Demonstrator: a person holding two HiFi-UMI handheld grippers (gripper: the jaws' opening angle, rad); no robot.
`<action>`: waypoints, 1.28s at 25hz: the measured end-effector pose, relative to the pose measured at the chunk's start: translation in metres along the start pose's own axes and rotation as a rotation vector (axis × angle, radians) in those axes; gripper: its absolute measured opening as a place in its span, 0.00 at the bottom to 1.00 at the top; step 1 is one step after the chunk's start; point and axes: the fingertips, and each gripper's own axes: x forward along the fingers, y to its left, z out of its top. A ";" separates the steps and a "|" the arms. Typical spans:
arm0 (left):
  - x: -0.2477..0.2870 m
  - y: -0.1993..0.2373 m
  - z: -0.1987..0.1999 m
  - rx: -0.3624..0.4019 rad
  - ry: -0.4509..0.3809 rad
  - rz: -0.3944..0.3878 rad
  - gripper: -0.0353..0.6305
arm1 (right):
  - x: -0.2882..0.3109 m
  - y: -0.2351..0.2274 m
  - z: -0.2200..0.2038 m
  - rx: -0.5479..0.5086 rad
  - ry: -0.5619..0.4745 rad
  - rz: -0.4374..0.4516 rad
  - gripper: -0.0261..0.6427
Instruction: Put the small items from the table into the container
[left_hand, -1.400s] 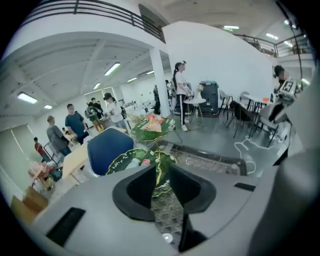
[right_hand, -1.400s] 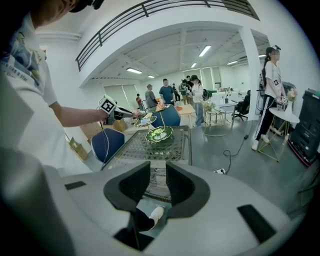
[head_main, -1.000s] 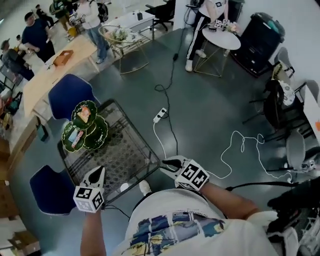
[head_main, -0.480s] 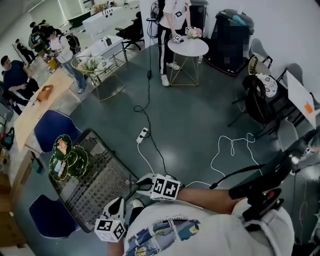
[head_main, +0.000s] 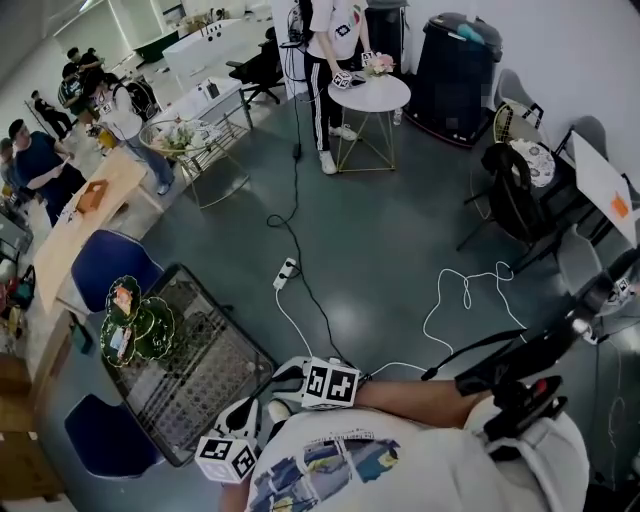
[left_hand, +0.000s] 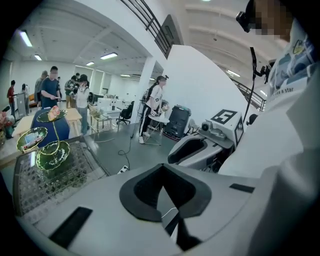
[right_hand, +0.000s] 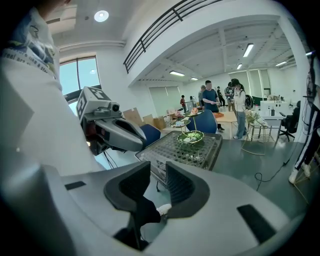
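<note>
Our left gripper (left_hand: 162, 172) pressed together and empty, our right gripper (right_hand: 154, 172) spread, empty, mesh bench (right_hand: 206, 151) ahead of it.

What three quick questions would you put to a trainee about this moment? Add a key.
1. True or false: the left gripper is holding a small item.
2. The green tiered stand stands on: A) the mesh table; B) the floor; C) a blue chair.
3. Which gripper has its fingers apart?

Key
1. False. Its fingers are shut with nothing between them.
2. A.
3. The right gripper, with nothing between its fingers.
</note>
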 end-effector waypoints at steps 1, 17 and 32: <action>0.001 -0.003 0.000 0.007 0.004 -0.006 0.06 | -0.001 0.005 -0.001 0.000 0.003 0.010 0.19; 0.012 -0.042 -0.002 -0.048 -0.016 -0.051 0.06 | -0.035 0.016 -0.015 -0.007 0.002 0.001 0.19; 0.023 -0.060 -0.004 -0.049 -0.023 -0.048 0.06 | -0.055 0.014 -0.026 -0.013 -0.012 -0.016 0.17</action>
